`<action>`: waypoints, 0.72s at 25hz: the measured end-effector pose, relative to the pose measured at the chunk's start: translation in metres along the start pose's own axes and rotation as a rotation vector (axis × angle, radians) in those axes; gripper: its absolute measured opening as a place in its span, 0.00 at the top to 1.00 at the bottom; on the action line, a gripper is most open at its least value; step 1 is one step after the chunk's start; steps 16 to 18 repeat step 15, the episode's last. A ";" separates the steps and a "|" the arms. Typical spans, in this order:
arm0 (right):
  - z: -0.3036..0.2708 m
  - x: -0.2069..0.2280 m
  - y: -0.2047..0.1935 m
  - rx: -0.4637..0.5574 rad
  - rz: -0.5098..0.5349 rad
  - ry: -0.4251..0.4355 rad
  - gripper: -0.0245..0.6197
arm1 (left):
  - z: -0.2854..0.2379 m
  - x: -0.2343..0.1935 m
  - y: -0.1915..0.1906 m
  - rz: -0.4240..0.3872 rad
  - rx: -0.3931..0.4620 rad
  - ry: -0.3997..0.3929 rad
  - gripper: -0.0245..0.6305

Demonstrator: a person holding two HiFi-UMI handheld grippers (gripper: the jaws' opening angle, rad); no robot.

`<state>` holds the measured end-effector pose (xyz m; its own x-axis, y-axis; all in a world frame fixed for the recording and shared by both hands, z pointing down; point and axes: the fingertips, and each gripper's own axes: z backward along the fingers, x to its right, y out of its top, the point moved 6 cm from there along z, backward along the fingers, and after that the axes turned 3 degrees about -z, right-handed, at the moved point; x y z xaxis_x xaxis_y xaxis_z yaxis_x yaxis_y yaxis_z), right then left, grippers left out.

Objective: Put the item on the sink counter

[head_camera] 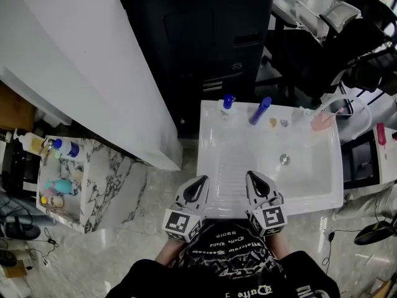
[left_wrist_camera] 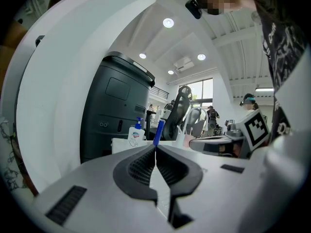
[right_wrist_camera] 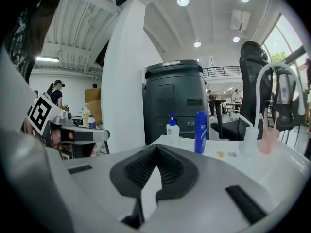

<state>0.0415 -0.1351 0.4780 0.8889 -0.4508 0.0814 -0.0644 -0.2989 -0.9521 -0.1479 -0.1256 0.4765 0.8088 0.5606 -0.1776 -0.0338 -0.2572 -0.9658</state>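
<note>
Quick status from my end. Both grippers are parked at the near edge of the sink (head_camera: 206,135), side by side, right in front of the person's chest. The left gripper (left_wrist_camera: 155,148) has its jaws pressed together with the ribbed pads meeting at the tip and nothing caught between them. Same story for the right gripper (right_wrist_camera: 156,147): jaws fully together, nothing pinched.

So nobody is carrying anything. I honestly can't tell which thing counts as "the item" here. On the back rim of the sink there's a blue bottle (head_camera: 260,110) standing upright, with a white pump bottle (head_camera: 227,103) just beside it toward the sink's left corner. A pink cup (head_camera: 321,121) sits at the back right corner of the sink, and a couple of tiny bits lie on the rim between the blue bottle and the cup, too small for me to make out. The drain (head_camera: 284,159) shows in the bare basin.

Well off to the left of the sink is a marble stand (head_camera: 118,179) with a white bottle with a blue cap (head_camera: 65,147) and some small colourful bits in its recess. Behind the sink stands a big black cabinet (head_camera: 205,42).
</note>
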 end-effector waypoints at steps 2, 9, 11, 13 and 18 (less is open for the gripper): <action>0.000 -0.001 0.000 -0.004 0.001 -0.001 0.96 | 0.000 0.000 0.000 -0.002 -0.002 0.001 0.95; -0.006 -0.004 0.000 -0.014 0.009 0.028 0.96 | 0.001 -0.002 -0.001 -0.006 -0.006 0.002 0.95; -0.008 -0.005 0.001 -0.015 0.014 0.032 0.96 | 0.000 -0.002 -0.001 -0.006 -0.008 0.001 0.95; -0.010 -0.006 0.001 -0.020 0.017 0.036 0.96 | 0.000 -0.002 -0.002 -0.007 -0.012 -0.001 0.95; -0.011 -0.006 0.000 -0.025 0.019 0.037 0.96 | -0.001 -0.002 -0.003 -0.010 -0.015 -0.004 0.95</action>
